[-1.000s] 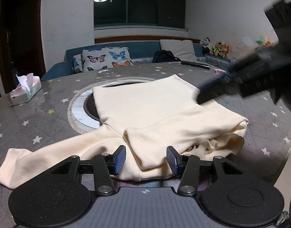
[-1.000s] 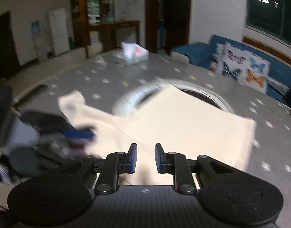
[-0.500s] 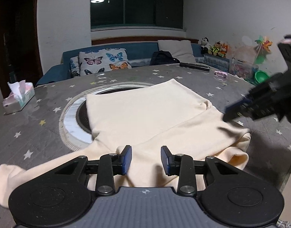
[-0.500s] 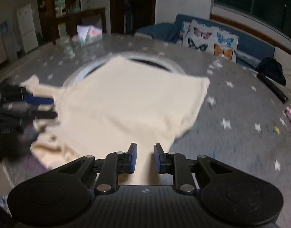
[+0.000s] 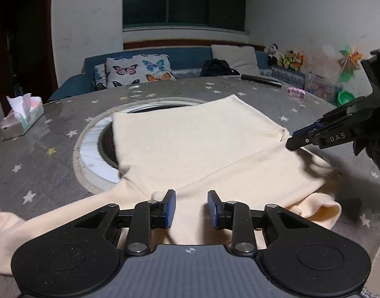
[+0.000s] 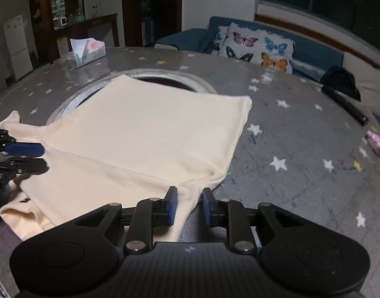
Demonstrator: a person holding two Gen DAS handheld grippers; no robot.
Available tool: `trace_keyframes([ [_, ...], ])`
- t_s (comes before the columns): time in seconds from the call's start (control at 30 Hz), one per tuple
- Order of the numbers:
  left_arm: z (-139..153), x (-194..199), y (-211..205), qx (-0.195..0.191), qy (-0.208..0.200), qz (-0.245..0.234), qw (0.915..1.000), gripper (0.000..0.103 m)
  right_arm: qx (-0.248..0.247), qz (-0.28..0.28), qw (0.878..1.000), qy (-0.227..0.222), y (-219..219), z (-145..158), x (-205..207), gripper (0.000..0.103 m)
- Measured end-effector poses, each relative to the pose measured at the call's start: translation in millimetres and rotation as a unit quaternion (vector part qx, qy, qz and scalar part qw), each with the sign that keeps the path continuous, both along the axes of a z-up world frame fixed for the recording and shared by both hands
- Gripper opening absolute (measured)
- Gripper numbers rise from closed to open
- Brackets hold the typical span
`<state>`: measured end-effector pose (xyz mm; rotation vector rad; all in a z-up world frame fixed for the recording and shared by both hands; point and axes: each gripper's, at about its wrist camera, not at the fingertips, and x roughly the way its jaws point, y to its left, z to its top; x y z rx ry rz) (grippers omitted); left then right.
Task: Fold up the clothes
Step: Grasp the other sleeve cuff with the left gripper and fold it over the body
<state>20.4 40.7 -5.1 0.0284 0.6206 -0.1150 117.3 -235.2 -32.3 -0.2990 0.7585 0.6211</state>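
A cream long-sleeved garment lies flat on the grey star-patterned table, one sleeve folded across its near end and the other sleeve trailing off to the left. My left gripper hovers open over the near folded edge. My right gripper reaches in from the right at the garment's side seam. In the right wrist view the garment fills the middle. There my right gripper stands open, a ridge of cloth running under the gap. The left gripper shows at the far left.
A tissue box stands at the table's far left. A round inset ring lies partly under the garment. A black bar and a pink item rest on the far side. The table edge runs close on the right.
My right gripper swung from above the garment's middle to its side seam. The left jaws narrowed and moved over the near edge. The folded sleeve now lies flatter.
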Motion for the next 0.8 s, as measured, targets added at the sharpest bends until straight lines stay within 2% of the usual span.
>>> trace_keyframes([
  [0.2,10,-22,31,0.003,-0.007,0.056,0.9984,0.032,0.005,0.061,0.998,-0.012,24,15,-26,0.022],
  [0.3,14,-38,54,0.006,-0.009,0.103,0.9947,0.032,0.015,0.097,0.995,-0.003,42,19,-37,0.022],
  [0.43,15,-54,89,0.009,-0.004,0.170,0.9855,0.036,0.017,0.147,0.989,0.000,70,19,-53,0.022],
  [0.6,17,-73,132,0.011,0.002,0.251,0.9679,0.037,0.011,0.201,0.980,0.007,106,11,-72,0.023],
  [0.7,14,-76,152,-0.001,0.008,0.280,0.9599,0.043,0.005,0.220,0.975,0.006,121,8,-81,0.023],
  [0.8,11,-74,168,-0.016,0.016,0.294,0.9554,0.044,0.007,0.233,0.972,0.000,131,11,-88,0.023],
])
